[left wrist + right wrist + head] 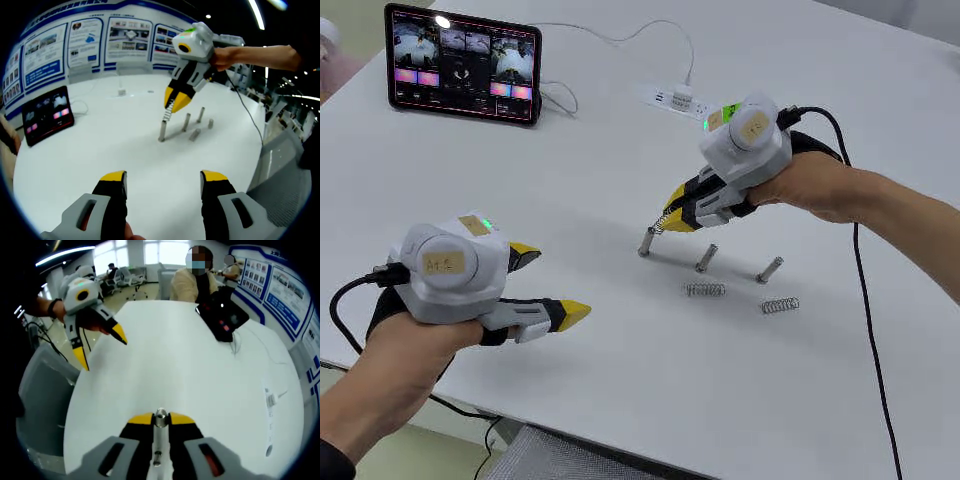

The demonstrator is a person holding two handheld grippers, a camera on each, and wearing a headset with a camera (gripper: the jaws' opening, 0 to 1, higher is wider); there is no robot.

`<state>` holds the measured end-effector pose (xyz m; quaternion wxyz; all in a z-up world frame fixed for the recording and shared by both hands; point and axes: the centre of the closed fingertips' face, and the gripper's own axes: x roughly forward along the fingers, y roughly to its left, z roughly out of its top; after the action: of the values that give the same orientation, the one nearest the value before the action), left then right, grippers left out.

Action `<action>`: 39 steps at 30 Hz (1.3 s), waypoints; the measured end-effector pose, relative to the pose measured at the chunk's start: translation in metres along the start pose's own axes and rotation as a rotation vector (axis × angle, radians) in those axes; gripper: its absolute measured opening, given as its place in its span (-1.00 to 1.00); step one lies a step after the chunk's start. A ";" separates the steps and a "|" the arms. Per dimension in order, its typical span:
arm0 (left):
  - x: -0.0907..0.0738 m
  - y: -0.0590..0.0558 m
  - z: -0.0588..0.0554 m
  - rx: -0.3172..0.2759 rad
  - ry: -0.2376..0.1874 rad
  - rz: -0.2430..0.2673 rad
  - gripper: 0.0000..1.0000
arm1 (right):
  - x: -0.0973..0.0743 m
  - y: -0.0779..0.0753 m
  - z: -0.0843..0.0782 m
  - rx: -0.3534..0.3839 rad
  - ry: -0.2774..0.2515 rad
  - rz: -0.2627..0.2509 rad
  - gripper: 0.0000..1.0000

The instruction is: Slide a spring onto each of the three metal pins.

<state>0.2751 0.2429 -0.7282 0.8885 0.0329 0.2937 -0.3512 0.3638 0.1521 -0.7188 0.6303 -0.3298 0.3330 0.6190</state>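
Observation:
Three metal pins stand in a row on the white table: left pin (646, 242), middle pin (706, 258), right pin (769, 269). My right gripper (675, 217) is shut on a spring (660, 226), held tilted with its lower end at the top of the left pin. The left gripper view shows this spring (170, 112) over that pin (162, 131). Between the right gripper's own jaws the spring (157, 440) runs out to the pin's top (160, 414). Two more springs (705, 290) (780, 305) lie flat in front of the pins. My left gripper (548, 282) hovers open and holds nothing, well left of the pins.
A tablet (463, 62) stands at the table's far left, with a white power strip (670, 98) and cables behind the pins. The table's front edge (620, 440) runs close below the left gripper. A person (192, 285) sits at the table's far end.

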 end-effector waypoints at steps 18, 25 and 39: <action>0.003 -0.002 0.004 0.002 -0.003 -0.002 0.20 | 0.012 -0.002 -0.003 -0.011 0.022 0.015 -0.75; 0.003 -0.001 0.006 0.009 -0.001 -0.002 0.19 | 0.014 -0.005 -0.001 -0.013 0.018 0.012 -0.75; 0.002 -0.001 0.006 0.004 -0.003 -0.003 0.19 | 0.025 0.002 0.002 -0.054 0.039 0.017 -0.75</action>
<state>0.2788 0.2391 -0.7245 0.8884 0.0338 0.2914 -0.3531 0.3621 0.1679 -0.7386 0.6091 -0.3560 0.3313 0.6265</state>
